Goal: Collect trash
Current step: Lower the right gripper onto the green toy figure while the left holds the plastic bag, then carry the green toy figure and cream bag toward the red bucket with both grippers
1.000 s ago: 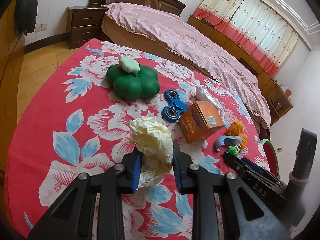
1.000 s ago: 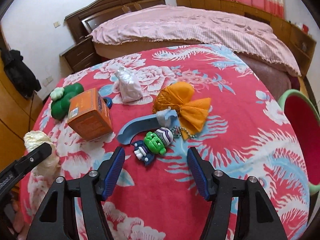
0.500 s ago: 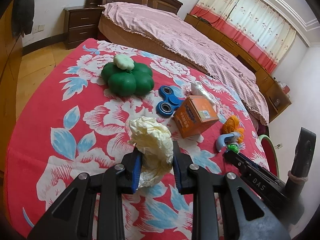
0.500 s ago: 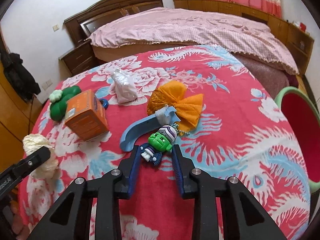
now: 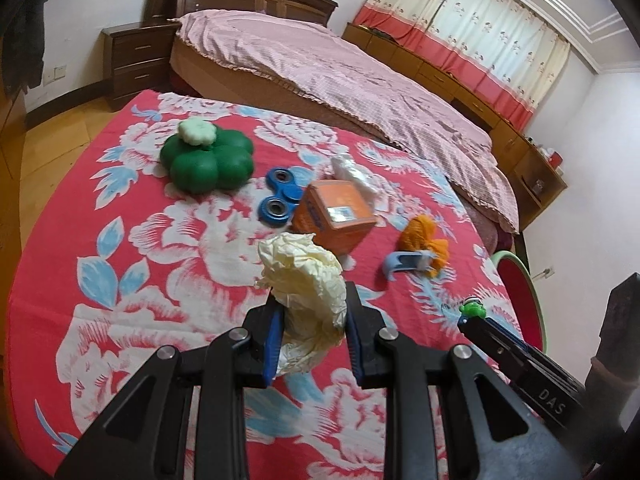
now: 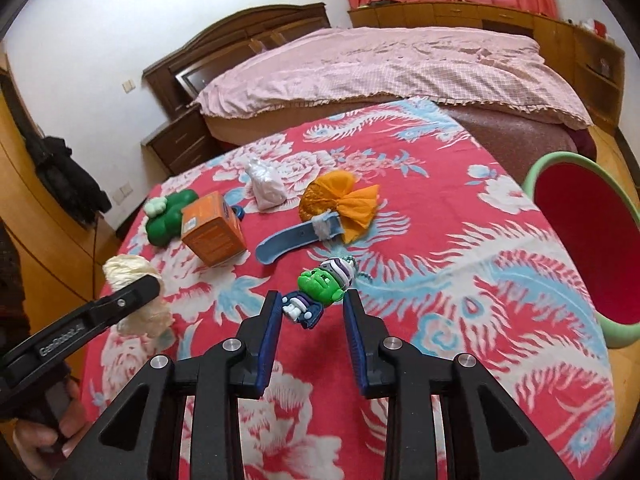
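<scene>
A crumpled cream paper ball [image 5: 300,272] sits between the blue pads of my left gripper [image 5: 312,312], which is shut on it just above the red floral tablecloth [image 5: 120,240]. In the right wrist view the same paper ball [image 6: 128,272] hangs at the left under the left gripper [image 6: 140,292]. My right gripper [image 6: 312,308] is shut on a small green-headed toy figure [image 6: 320,280], held off the cloth. The left wrist view shows that toy figure [image 5: 474,309] at the tip of the right gripper [image 5: 472,320], low on the right.
On the cloth lie a green clover-shaped toy [image 5: 206,160], a blue fidget spinner [image 5: 280,196], an orange box [image 5: 336,216], a white plastic wad [image 6: 264,188], an orange mesh bow [image 6: 344,204] and a blue curved piece [image 6: 288,240]. A red basin with a green rim [image 6: 532,176] stands off the table's right edge. A bed lies behind.
The right gripper's jaws closed on the green toy figure and lifted it away from the blue piece. The left gripper keeps its hold on the paper ball and has drawn back a little.
</scene>
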